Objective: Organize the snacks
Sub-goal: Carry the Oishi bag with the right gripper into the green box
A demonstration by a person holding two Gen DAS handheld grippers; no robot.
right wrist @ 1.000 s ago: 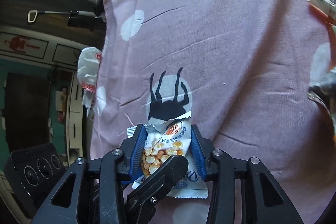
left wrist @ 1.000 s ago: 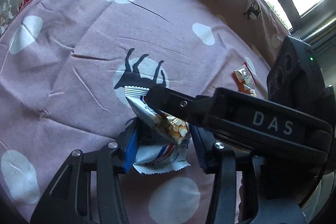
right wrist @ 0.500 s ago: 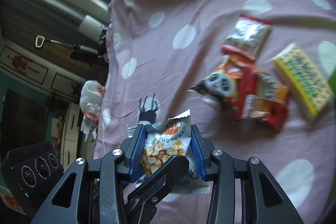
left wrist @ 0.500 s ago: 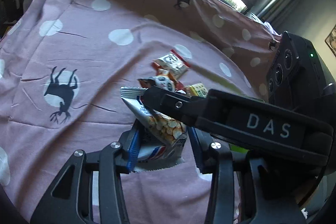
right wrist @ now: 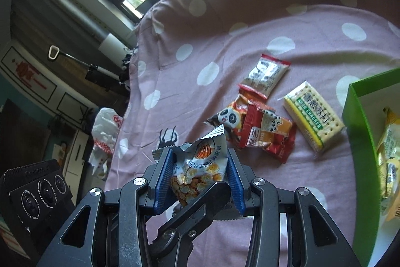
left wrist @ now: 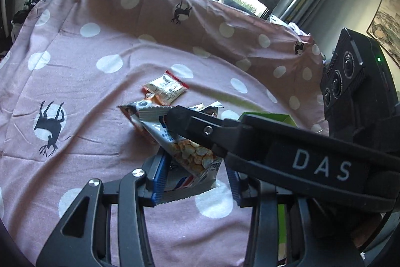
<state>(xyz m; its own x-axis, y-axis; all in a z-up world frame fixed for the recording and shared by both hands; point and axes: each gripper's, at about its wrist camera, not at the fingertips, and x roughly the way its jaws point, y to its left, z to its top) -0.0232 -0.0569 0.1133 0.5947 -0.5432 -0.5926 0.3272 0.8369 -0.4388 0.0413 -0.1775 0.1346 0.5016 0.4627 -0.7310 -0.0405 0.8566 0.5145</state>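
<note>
A white and blue packet of golden snack pieces (right wrist: 197,167) is crumpled between the blue pads of my right gripper (right wrist: 200,172), which is shut on it. My left gripper (left wrist: 196,174) is shut on the same packet's (left wrist: 192,157) lower end, crossing the right one; its finger (right wrist: 205,199) lies over the packet's front. The packet hangs above the pink dotted cloth (left wrist: 100,104). Beyond it lie a white and red packet (right wrist: 268,74), a panda packet (right wrist: 230,116), a red and orange packet (right wrist: 267,134) and a yellow cracker pack (right wrist: 313,114).
A green box (right wrist: 357,142) stands at the right with yellow packets (right wrist: 390,142) inside; its corner (left wrist: 270,116) shows behind the right gripper's finger. A white plastic bag (right wrist: 105,131) hangs off the cloth's left edge. Windows lie beyond the raised back of the cloth.
Both grippers have risen with the packet and swung from the bare cloth with the deer print toward the snack pile and green box. The left jaws have narrowed a little.
</note>
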